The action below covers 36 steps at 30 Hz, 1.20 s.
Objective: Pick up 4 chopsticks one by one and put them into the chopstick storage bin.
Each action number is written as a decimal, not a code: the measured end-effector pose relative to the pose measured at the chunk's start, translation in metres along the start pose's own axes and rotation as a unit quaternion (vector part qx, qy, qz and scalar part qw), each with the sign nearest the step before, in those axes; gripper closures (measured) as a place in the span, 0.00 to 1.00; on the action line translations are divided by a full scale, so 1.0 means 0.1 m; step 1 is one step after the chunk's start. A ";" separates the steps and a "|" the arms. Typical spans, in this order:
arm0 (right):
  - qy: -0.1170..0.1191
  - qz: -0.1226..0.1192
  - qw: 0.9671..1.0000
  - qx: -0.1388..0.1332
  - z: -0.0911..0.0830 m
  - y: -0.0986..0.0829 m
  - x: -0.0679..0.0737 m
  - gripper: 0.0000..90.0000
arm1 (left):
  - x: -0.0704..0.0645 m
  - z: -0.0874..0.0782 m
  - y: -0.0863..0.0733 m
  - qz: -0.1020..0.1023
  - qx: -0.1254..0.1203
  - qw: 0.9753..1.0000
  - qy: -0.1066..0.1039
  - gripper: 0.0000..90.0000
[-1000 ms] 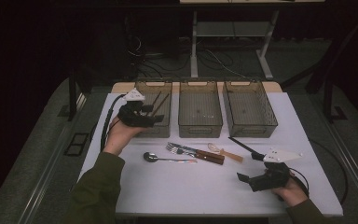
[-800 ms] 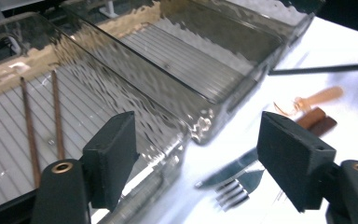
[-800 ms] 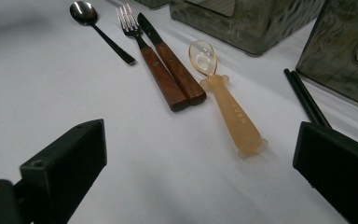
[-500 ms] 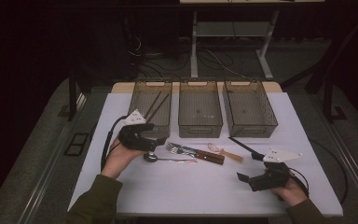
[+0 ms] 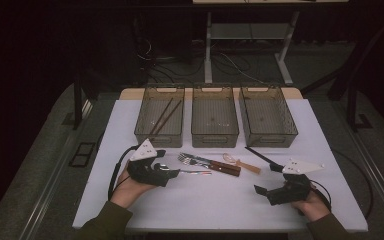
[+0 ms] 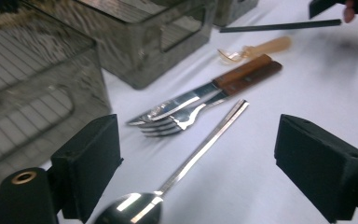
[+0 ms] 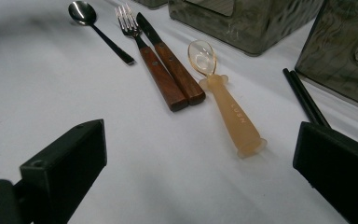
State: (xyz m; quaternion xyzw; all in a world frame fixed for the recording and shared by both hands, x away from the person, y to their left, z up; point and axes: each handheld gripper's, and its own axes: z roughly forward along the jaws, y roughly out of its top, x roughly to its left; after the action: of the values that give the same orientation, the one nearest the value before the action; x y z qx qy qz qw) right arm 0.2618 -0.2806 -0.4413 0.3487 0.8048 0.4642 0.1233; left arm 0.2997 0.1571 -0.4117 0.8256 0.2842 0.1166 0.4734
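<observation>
The left gripper [image 6: 200, 154] holds its fingers wide on either side of the metal spoon [image 6: 182, 172], which lies flat on the white worktop [image 5: 230, 200] just in front of the fork [image 6: 177, 116] and knife [image 6: 214, 88]; the right gripper [image 7: 200, 172] rests with fingers equally wide, empty. Risk, as a judgement: the thin handle lies flush with the worktop, so the fingers may close over it and slip, or nudge the neighbouring fork. The spoon bowl is cut off at the frame edge, and contact with the surface cannot be confirmed.
</observation>
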 end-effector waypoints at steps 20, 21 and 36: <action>0.006 -0.006 1.000 0.011 -0.01 0.01 0.01 0.03 | -0.18 0.01 -0.27 0.004 0.016 1.000 -0.021 0.00; 0.005 -0.006 1.000 0.015 -0.01 0.01 0.01 0.03 | -0.17 0.00 -0.27 0.001 0.015 1.000 -0.023 0.00; 0.010 -0.005 0.999 0.045 -0.07 0.08 -0.05 0.03 | -0.15 0.02 -0.29 -0.012 0.021 0.999 -0.035 0.00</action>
State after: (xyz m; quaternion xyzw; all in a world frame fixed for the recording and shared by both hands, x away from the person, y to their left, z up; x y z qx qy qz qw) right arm 0.2654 -0.2863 -0.4319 0.3454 0.8277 0.4305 0.1012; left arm 0.2783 0.1584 -0.4360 0.8354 0.2796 0.0765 0.4670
